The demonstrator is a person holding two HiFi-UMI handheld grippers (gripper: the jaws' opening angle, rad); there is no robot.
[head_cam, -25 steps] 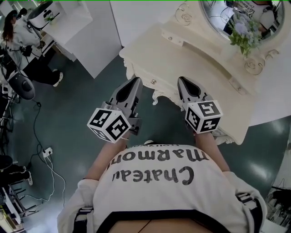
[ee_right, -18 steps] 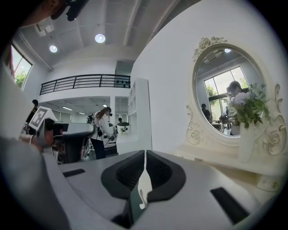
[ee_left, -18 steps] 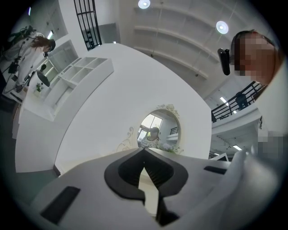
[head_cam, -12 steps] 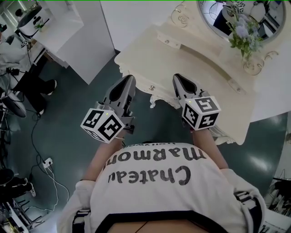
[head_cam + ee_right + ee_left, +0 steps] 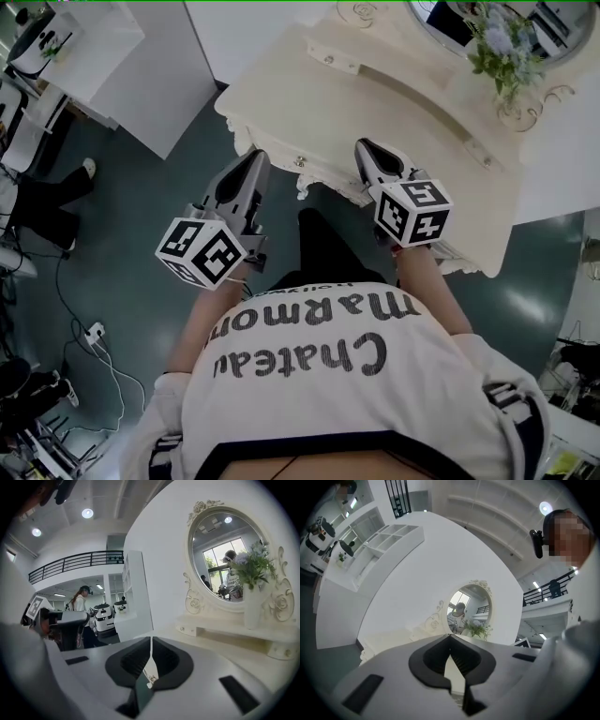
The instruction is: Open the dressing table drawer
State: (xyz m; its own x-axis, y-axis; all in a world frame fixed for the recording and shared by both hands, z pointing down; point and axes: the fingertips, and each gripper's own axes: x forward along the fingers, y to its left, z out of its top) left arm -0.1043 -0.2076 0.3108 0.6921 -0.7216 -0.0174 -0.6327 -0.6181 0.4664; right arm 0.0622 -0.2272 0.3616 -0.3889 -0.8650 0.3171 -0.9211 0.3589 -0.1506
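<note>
Our left tool (image 5: 255, 157) with jaws together and empty, our right tool (image 5: 364, 146) closed on nothing too, both near the cream counter's (image 5: 394, 103) front, its drawer (image 5: 302, 162) shut between them

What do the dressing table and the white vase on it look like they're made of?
Dressing table: probably painted wood or moulded board, cream, satin; carved scrolls along its front edge and even, grain-free colour suggest paint. Vase: likely ceramic or opaque glass, plain white and smooth; too small to be sure.
</note>
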